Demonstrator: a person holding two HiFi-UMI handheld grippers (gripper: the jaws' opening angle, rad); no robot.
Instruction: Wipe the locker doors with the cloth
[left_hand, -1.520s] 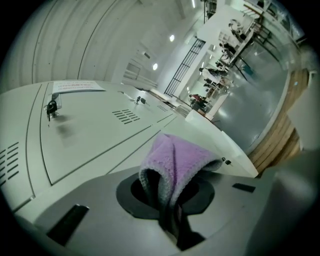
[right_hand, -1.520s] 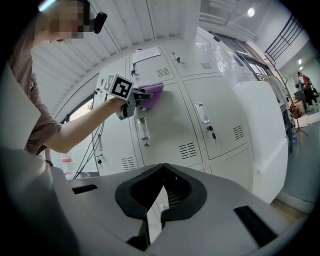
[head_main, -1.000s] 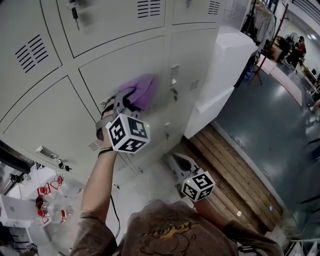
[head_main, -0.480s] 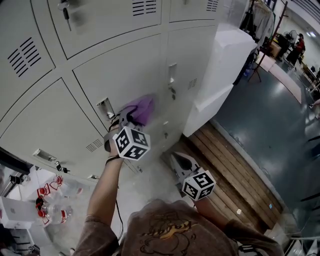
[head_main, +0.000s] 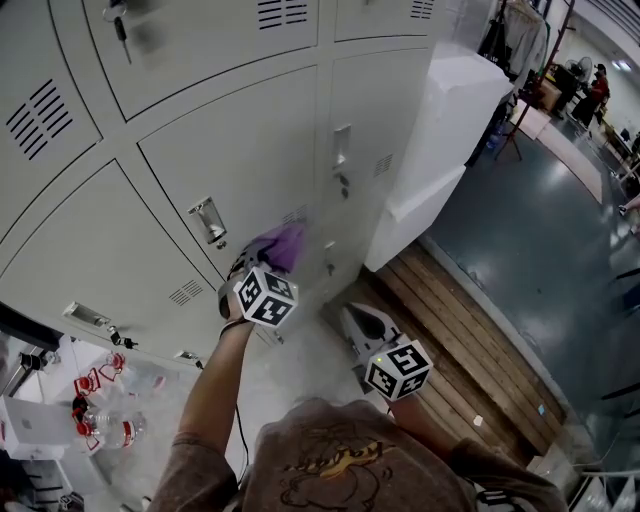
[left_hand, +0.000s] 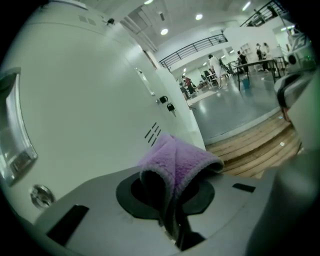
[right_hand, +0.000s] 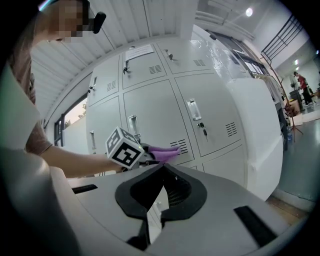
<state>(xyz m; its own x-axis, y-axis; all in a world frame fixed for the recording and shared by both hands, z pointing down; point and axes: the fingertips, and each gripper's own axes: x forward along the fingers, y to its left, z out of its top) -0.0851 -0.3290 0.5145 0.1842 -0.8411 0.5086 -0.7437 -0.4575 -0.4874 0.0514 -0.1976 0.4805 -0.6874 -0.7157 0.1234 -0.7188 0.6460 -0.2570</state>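
My left gripper has its jaws clamped on a folded purple cloth. The fold bulges out past the tips, and its far side lies against a grey locker door. That puts the cloth low on the door, near the bottom right corner, below and to the right of the metal handle and just short of the small vent slots. My arm reaches up and forward to it.

My right gripper hangs lower, well apart from the lockers, over the edge of the wooden planks. As far as I can tell its jaws are drawn together with only a thin slit between the pads, and they hold nothing.
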